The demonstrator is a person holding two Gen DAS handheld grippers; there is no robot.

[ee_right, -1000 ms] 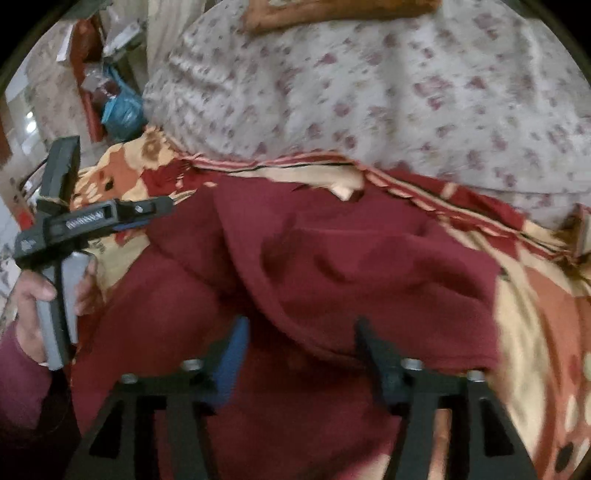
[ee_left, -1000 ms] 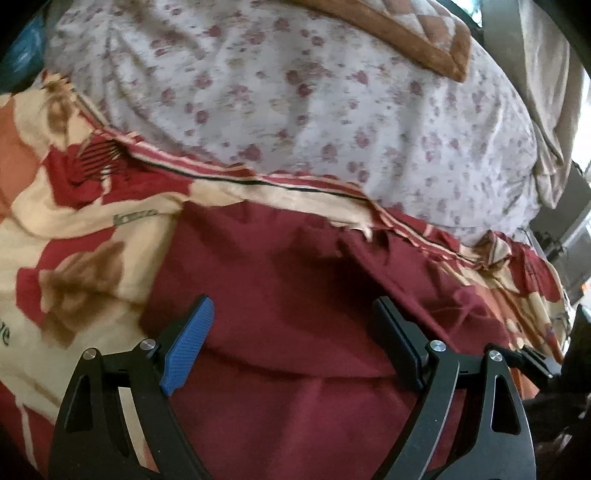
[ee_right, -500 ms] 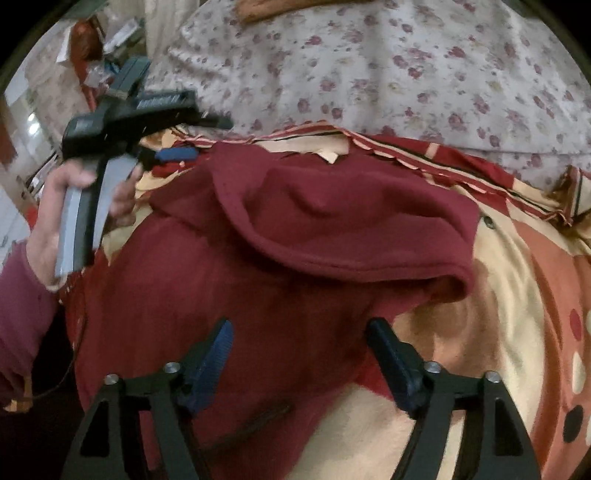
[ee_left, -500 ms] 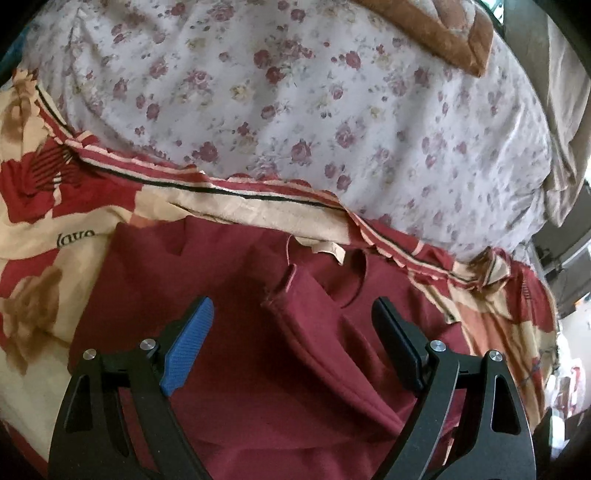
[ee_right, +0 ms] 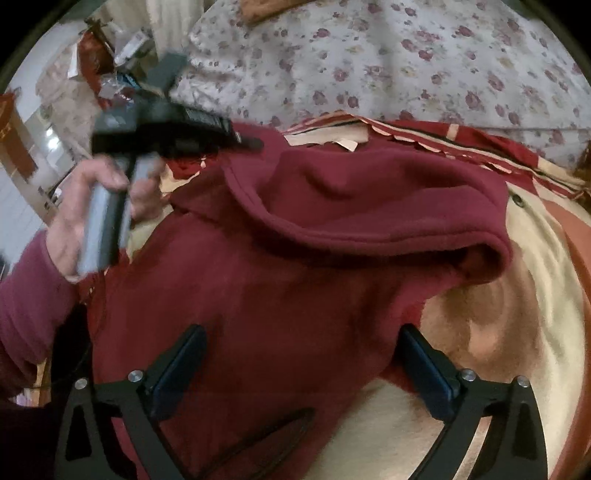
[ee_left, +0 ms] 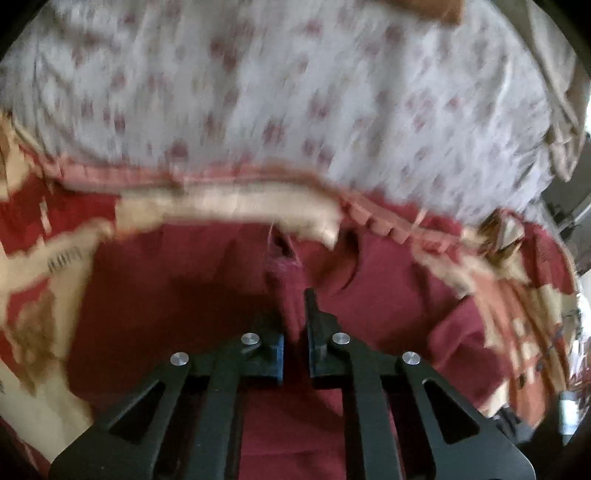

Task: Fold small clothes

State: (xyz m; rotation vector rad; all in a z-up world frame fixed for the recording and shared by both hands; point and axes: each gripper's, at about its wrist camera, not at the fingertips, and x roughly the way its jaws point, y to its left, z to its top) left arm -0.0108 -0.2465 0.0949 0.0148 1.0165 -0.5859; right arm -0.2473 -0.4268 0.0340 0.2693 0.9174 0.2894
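A maroon fleece garment (ee_right: 295, 280) lies on a red and cream patterned bedspread (ee_right: 517, 332), with one part folded over its upper half (ee_right: 369, 206). My left gripper (ee_left: 293, 306) is shut on a pinched ridge of the garment (ee_left: 284, 273) near its far edge; the left wrist view is blurred by motion. It also shows in the right wrist view (ee_right: 255, 142) at the garment's far left corner. My right gripper (ee_right: 301, 350) is open, with its jaws wide apart over the near part of the garment.
A big white floral quilt (ee_right: 406, 66) lies heaped behind the garment, close to its far edge. A brown patterned cushion (ee_left: 432, 7) sits on top of it. Room clutter (ee_right: 110, 55) shows at far left.
My left gripper has closed from wide open onto a fold of the garment at its far edge. My right gripper has drawn back toward the garment's near side and stays open.
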